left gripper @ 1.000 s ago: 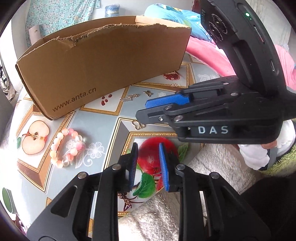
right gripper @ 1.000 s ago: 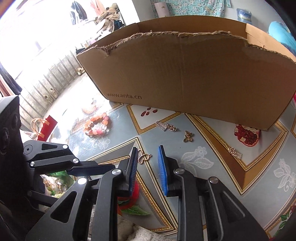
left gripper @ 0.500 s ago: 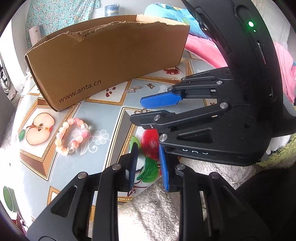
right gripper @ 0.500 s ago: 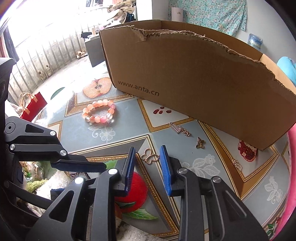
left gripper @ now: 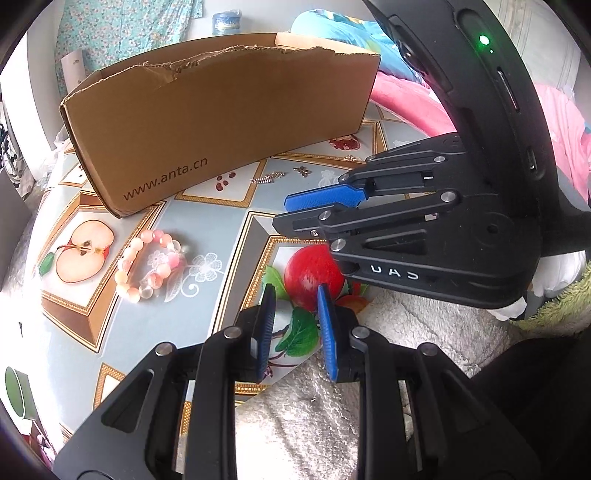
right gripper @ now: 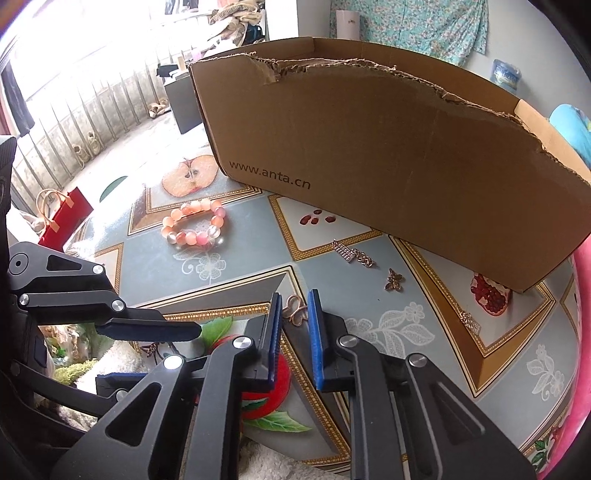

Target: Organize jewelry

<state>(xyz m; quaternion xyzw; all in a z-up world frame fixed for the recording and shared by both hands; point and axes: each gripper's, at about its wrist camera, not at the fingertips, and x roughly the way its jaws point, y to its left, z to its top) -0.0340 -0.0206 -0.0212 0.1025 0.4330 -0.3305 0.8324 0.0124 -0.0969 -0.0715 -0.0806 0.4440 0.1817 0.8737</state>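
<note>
A fluffy whitish towel (left gripper: 332, 417) is lying nearest, under both tools, at the edge of a table (right gripper: 155, 258) covered in a blue-grey cloth printed with apples, pomegranates and gold-bordered diamonds. The left gripper (left gripper: 295, 325) is hanging over a printed red apple with its jaws apart and nothing between them. The right gripper (right gripper: 295, 332) is sitting low over the cloth, its blue-padded jaws also apart, and a small rose-gold looped charm (right gripper: 296, 309) is lying just ahead of their tips, in line with the gap and not yet gripped. Farther ahead and to the right of those jaws, a butterfly charm (right gripper: 394, 279) and a short chain piece (right gripper: 352, 253) are resting on the cloth, with another small gold piece (right gripper: 469, 320) off to the right. Ahead and to the left, a bracelet (right gripper: 195, 225) of pink and peach beads is lying in a loop. Beyond all of these a torn-edged cardboard box (right gripper: 388, 155) printed www.anta.cn is standing; its inside is hidden from both views. Past it, a floral curtain (right gripper: 413, 29) is hanging on the wall, and balcony railings (right gripper: 74, 110) are glaring in daylight to the left.
</note>
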